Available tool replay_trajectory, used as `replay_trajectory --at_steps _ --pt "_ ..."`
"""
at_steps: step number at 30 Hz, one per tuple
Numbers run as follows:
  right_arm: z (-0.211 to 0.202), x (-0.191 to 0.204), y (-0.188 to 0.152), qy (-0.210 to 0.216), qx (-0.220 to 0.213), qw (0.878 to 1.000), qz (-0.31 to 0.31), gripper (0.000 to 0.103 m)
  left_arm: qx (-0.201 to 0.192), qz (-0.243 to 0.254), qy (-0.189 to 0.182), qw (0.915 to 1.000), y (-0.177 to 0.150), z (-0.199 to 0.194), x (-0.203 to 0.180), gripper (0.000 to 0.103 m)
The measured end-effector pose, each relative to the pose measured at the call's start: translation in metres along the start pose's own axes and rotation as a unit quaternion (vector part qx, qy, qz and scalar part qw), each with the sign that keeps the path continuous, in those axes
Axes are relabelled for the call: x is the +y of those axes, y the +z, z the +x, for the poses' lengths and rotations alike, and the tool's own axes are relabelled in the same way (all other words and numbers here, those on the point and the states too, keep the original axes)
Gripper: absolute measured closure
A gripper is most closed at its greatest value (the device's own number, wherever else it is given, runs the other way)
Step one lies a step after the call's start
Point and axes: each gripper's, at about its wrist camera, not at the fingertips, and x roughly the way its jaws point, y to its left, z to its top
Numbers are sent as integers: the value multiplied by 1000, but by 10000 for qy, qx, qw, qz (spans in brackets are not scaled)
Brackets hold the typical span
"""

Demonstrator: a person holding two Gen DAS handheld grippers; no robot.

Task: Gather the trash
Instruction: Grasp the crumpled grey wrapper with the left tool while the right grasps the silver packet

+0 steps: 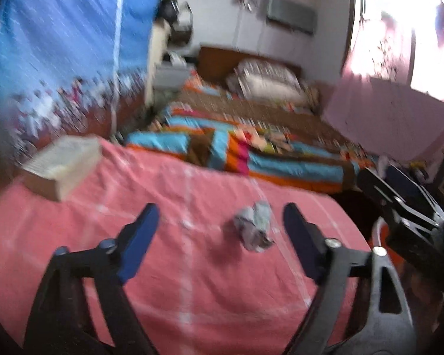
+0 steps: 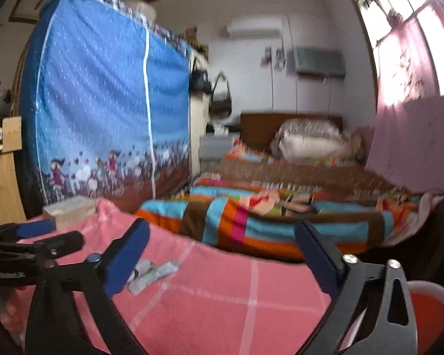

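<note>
A crumpled grey-white paper wad (image 1: pixel 254 227) lies on the pink checked cloth (image 1: pixel 168 266). My left gripper (image 1: pixel 220 217) is open just above the cloth, and the wad sits between its blue pads, nearer the right one. The wad also shows in the right wrist view (image 2: pixel 152 272), partly hidden behind my right gripper's left pad. My right gripper (image 2: pixel 222 235) is open and empty, to the right of the wad. It shows at the right edge of the left wrist view (image 1: pixel 399 198). The left gripper shows at the left edge of the right wrist view (image 2: pixel 48 233).
A pale box (image 1: pixel 62 168) sits at the cloth's far left corner. A bed with a striped quilt (image 1: pixel 251 148) lies beyond. A blue fabric wardrobe (image 2: pixel 103 112) stands at the left. An orange container with a white rim (image 2: pixel 429 313) is low at the right.
</note>
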Motion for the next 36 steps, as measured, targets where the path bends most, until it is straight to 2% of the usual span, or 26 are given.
replay_trajectory --at_steps 1,3,6,8,9,11,13,14,17,20,22,25,27,30,31,32,34,36 --pt "6 1 -1 29 155 9999 -9 18 221 -36 -99 9997 0 9 -2 28" --pt "17 4 -4 103 463 9989 -48 22 528 -114 -256 9982 -2 21 -3 34" --pt "27 8 -9 206 748 9969 -92 28 923 -169 -397 9948 -4 36 -5 51" --pt "32 9 -11 283 897 9955 -75 31 1177 -244 -468 9916 -7 46 -6 69" --pt "34 9 -12 308 966 9948 -56 32 1233 -278 -493 9908 -7 47 -5 73" --pt "41 8 -13 408 1136 9927 -11 34 1350 -347 -503 9890 -9 51 -4 95" --pt "49 10 -17 535 1365 9892 25 36 1340 -428 -533 9886 -9 50 -3 95" --pt "53 10 -17 586 1451 9877 34 40 1276 -485 -492 9894 -9 46 -1 96" --pt "61 15 -20 742 1687 9829 15 51 1023 -734 -245 9917 -7 33 11 97" --pt "70 23 -22 917 1935 9768 -52 57 878 -940 37 9917 -7 20 28 98" --pt "76 27 -25 1148 2124 9704 24 57 839 -1001 196 9912 -9 13 36 98" --pt "95 41 -30 1559 2561 9539 144 57 885 -1078 327 9897 -15 8 45 98" --pt "107 53 -33 1622 2785 9466 -19 57 922 -1158 372 9883 -19 8 52 98" --pt "111 68 -36 1528 2878 9448 -329 57 956 -1304 357 9862 -21 8 58 98" --pt "110 70 -37 1486 2873 9454 -396 59 958 -1336 352 9858 -21 8 58 98" --pt "109 70 -37 1472 2856 9460 -421 73 958 -1353 353 9855 -21 8 58 98" --pt "107 67 -38 1447 2836 9472 -379 91 941 -1354 337 9857 -21 7 55 98" --pt "106 63 -38 1466 2816 9478 -314 94 940 -1331 265 9863 -22 5 52 98"
